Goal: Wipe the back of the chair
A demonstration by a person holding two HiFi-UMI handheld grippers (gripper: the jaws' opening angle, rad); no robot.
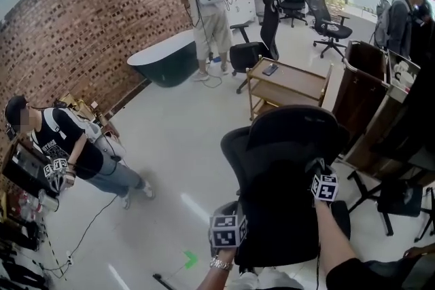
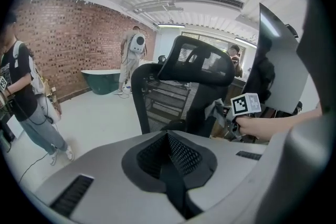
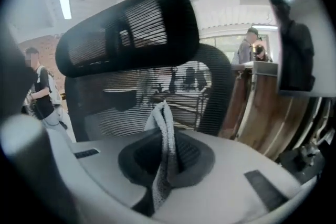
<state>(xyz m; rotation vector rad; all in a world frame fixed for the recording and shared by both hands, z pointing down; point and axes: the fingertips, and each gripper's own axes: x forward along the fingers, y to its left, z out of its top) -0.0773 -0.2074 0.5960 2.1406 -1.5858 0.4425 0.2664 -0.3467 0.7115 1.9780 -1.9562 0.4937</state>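
Two tips: right claw [image 3: 167,140] is pinched on the grey cloth [image 3: 160,117], so press it flat along the mesh chair back [image 3: 105,107]. Left claw [image 2: 170,140], closed and empty, could brace the headrest [image 3: 126,29].

Black all over the office chair [image 1: 289,166], with a fine mesh of thin horizontal lines across its back and headrest [image 3: 126,29]. Pale grey in a speckled white-and-grey knit on the cloth [image 3: 160,118], light grey around black cross-hatched pads on the left gripper [image 2: 169,152] and the right gripper [image 3: 167,162], and black-and-white square markers on the cubes of both. Red-brown brick pattern on the wall [image 1: 102,10], off-white on the floor [image 1: 170,146] with one green arrow [image 1: 191,259], dark green on the bathtub [image 1: 163,61], tan wood on the cart [image 1: 289,85].
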